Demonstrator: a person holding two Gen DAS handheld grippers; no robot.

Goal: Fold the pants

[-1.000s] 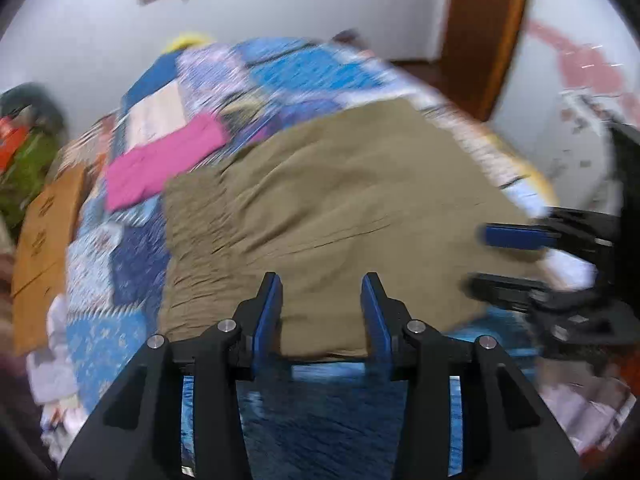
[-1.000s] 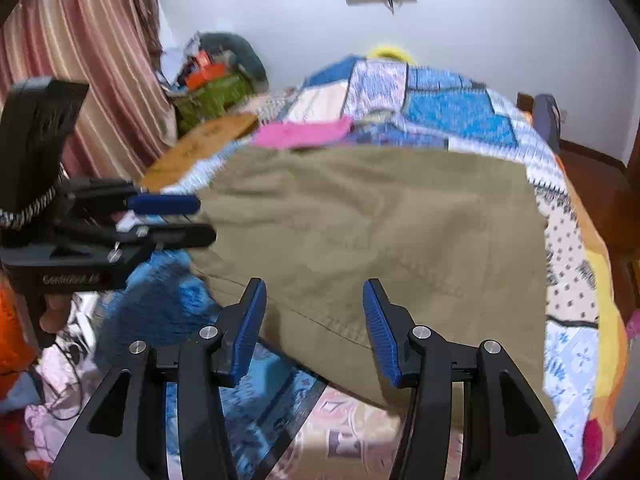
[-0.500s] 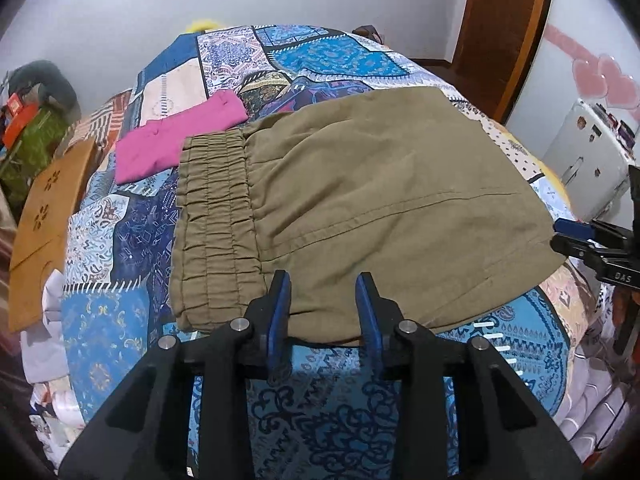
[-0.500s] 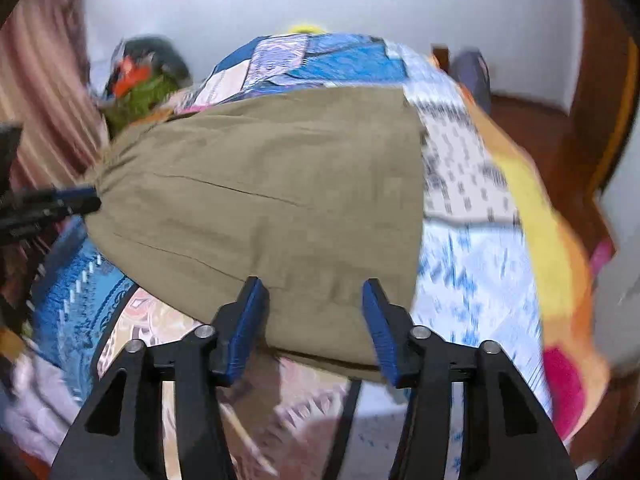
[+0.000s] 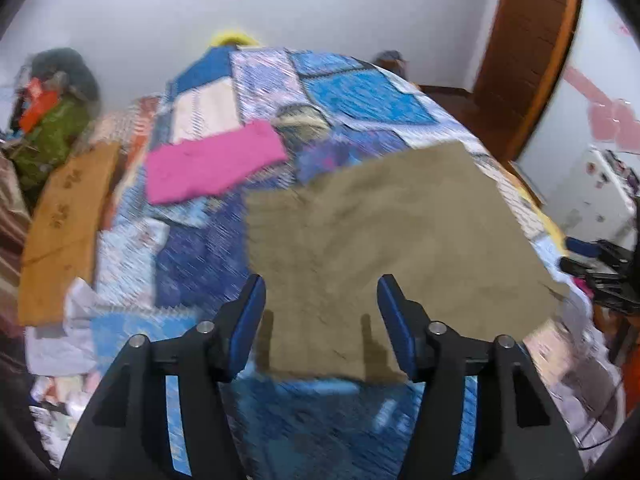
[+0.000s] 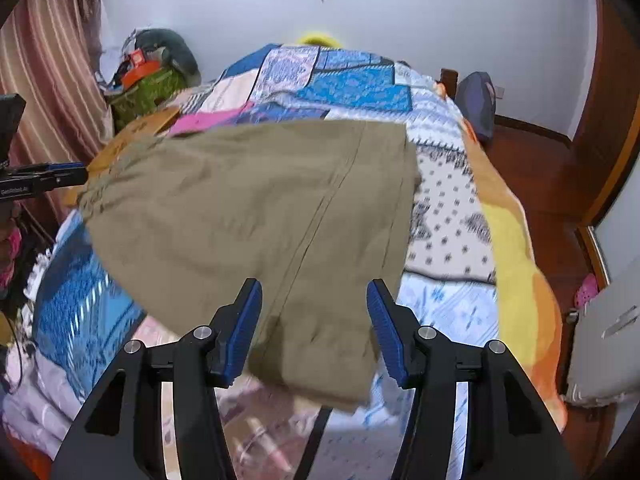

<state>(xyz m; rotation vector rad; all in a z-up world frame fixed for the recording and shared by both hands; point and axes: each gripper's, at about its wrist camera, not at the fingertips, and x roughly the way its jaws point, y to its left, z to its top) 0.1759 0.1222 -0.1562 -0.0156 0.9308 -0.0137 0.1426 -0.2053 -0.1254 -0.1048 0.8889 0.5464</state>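
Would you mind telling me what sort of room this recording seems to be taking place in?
Most likely a home bedroom: a bed under a patchwork quilt fills the view, with striped curtains beside it and a wooden door in the corner.

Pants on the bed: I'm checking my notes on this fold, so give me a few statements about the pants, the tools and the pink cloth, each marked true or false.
1. The olive pants lie on the patchwork quilt. True.
2. The left tool is clamped on the pants. False: its jaws have just been opening and stand apart above the near edge, gripping nothing.
3. The right tool is open. True.
4. The pink cloth lies on top of the pants. False: it lies on the quilt beyond them.
5. The pants are bunched in a heap. False: they lie flat, folded.
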